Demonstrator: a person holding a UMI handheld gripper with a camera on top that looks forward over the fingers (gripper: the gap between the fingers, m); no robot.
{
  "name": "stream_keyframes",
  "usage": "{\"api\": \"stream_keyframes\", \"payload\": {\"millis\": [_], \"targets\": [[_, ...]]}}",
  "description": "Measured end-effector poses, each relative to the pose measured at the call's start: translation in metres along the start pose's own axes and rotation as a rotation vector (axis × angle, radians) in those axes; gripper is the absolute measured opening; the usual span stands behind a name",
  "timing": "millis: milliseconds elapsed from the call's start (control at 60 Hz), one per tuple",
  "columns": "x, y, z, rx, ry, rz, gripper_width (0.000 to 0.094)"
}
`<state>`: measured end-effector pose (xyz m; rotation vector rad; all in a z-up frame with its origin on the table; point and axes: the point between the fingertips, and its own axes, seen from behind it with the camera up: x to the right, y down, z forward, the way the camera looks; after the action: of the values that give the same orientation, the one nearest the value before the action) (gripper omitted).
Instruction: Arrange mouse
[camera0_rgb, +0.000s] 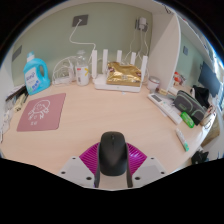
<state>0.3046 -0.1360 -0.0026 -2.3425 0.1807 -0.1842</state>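
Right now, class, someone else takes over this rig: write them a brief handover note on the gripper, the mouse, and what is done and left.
Gripper: fingers shut on the black mouse, one purple pad against each side.
Mouse: held just above the near edge of the wooden desk.
Pink mouse pad: lies empty, ahead and left of the fingers, below the blue bottle.
Done: mouse grasped.
Left: probably carry it to the pad, set it down, release.

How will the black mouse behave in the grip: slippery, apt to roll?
The black domed plastic computer mouse sits between the pink-padded fingers; its smooth curved sides may slip under a light squeeze. It looks rigid and probably light. Set on the pale wooden table, its flat base shouldn't roll.
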Motion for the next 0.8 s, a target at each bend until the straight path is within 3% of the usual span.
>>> {"api": "stream_keyframes", "payload": {"millis": [117, 267, 383, 467, 550, 683, 800], "targets": [[0.013, -0.049, -0.025, 0.071, 0.073, 0.027, 0.0365], [0.006, -0.157, -0.071, 0.24, 0.119, 0.042, 0.0365], [-0.043, -0.238, -0.095, 0.356, 0.065, 0.026, 0.0365], [-0.101, -0.269, -0.093, 0.398, -0.012, -0.011, 0.0365], [-0.174, -0.263, -0.068, 0.386, -0.107, -0.045, 0.0362], [-0.265, -0.198, 0.009, 0.219, -0.22, -0.102, 0.0361], [-0.304, -0.143, 0.058, 0.074, -0.252, -0.123, 0.0362]]}}
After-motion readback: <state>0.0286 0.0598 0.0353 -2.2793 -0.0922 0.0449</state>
